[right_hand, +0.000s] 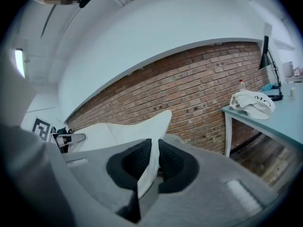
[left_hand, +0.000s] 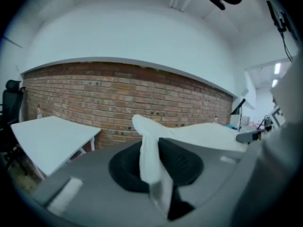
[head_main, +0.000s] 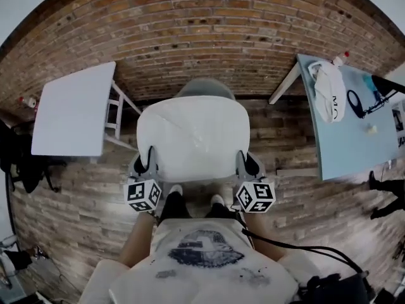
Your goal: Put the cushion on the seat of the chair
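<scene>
Left gripper [head_main: 149, 162] and right gripper [head_main: 249, 165] are each clamped on a near corner of the flat white fabric cushion [head_main: 193, 135].
The cushion is held spread between them (a two-corner pinch likely stops sagging). The rounded grey chair [head_main: 205, 87] peeks past its far edge; the cushion is seemingly not yet seated.

White printed T-shirt [head_main: 202, 258], black cable [head_main: 297, 244], black-and-white marker cubes [head_main: 143, 195].
</scene>
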